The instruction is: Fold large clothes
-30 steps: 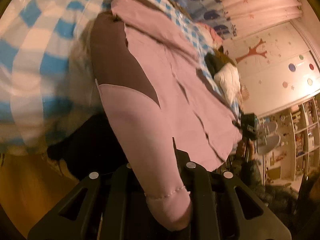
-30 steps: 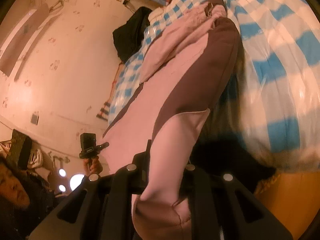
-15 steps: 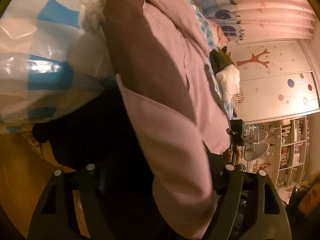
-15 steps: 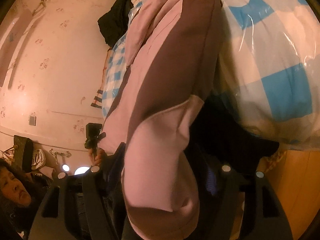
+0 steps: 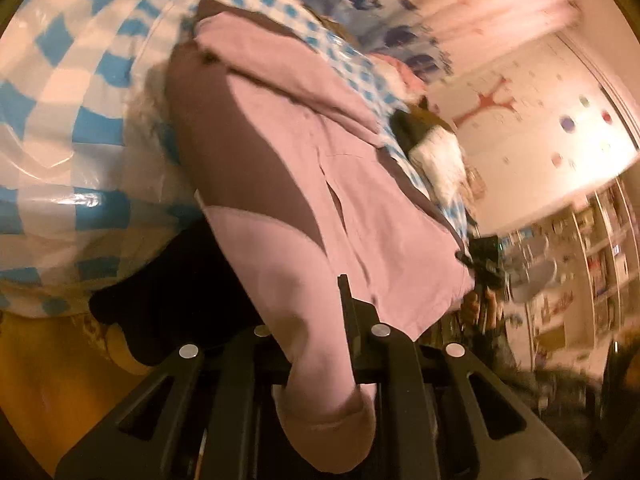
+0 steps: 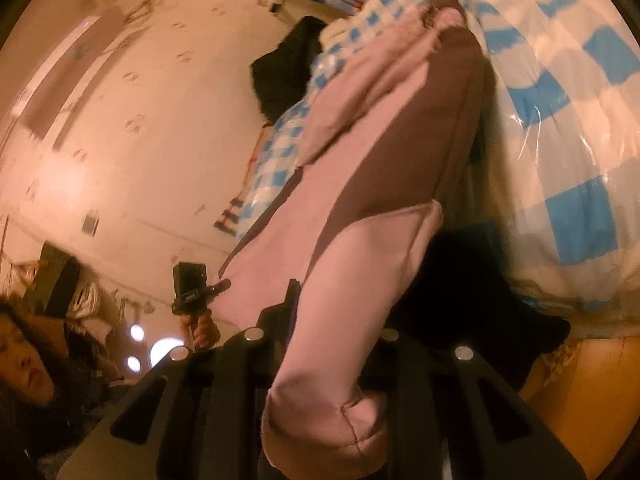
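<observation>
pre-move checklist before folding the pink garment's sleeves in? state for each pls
1. Left tool shut on the left sleeve cuff: ok, fabric pinched between the fingers.
2. Right tool shut on the right sleeve cuff: ok, cuff bunched between the fingers.
3. Pink and brown garment body lying on the blue checked bedcover: ok, though its lower edge hangs over the bed's side.
4. Garment body flat: not ok, the upper part is rumpled.
5. Fold area free of other clothes: cannot tell; a black garment and a white garment lie near the edges.
6. Sleeves untwisted: cannot tell.
</observation>
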A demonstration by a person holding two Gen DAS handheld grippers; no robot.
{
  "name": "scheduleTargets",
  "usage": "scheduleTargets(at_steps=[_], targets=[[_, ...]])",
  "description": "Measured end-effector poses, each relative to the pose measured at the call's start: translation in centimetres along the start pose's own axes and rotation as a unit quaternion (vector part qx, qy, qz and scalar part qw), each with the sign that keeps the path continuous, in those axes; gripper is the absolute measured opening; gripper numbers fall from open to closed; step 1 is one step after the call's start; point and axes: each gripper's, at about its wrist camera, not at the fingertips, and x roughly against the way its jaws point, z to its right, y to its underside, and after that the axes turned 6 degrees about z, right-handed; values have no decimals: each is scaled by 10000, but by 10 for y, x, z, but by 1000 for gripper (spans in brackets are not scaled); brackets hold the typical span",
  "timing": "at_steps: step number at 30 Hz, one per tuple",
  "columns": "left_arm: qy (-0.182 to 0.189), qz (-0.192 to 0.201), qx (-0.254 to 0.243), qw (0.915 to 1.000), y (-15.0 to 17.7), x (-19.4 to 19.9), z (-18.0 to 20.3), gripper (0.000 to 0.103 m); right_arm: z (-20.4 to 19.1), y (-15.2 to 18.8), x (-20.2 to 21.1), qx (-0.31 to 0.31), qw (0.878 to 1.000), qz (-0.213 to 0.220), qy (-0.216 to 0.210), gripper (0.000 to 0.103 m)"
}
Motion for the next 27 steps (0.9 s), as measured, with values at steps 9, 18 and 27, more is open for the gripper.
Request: scheduleTargets(at_steps=[9,18,27], targets=[[-123,-259,939,9952,30,-5,-62,62,45,33,3,-583,9980,-233,-35,67],[-505,-312,667,9960,30,-32,-49,76,51,36,-6,-628,9974,-229,-257,69],[-2741,-163,-1339,9522,33,-44,21,73,55,42,-15,-667,9974,-212,-173,54]])
